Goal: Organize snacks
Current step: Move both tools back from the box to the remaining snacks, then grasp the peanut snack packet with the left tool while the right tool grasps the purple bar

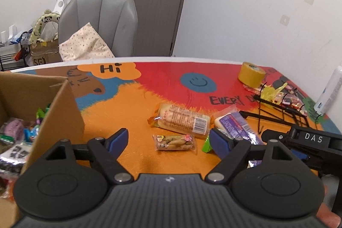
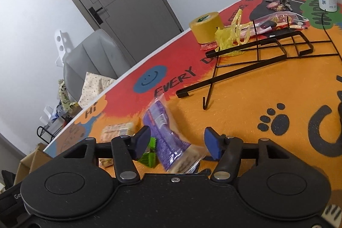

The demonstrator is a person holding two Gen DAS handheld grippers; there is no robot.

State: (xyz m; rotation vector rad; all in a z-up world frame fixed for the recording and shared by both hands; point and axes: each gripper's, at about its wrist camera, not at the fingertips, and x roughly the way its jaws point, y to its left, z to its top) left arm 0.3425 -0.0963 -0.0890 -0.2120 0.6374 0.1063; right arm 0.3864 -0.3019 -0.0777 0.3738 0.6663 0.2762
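The left gripper [image 1: 168,140] is held wide apart above the painted table [image 1: 136,112], and nothing is clamped or touched by its blue pads; between them a small packet of biscuits [image 1: 174,142] is seen lying flat on the orange surface. Just beyond it a longer bread packet [image 1: 181,120] is laid, and a purple-wrapped snack [image 1: 235,127] lies to its right. A cardboard box [image 1: 62,108] with several snacks inside is placed at the left. The right gripper [image 2: 177,145] is likewise spread wide with nothing gripped; the purple-wrapped snack [image 2: 168,138] is framed between its fingers, with a green wrapper [image 2: 149,156] beside the left pad. A black wire rack [image 2: 256,50] and a roll of yellow tape [image 2: 206,27] are seen farther back.
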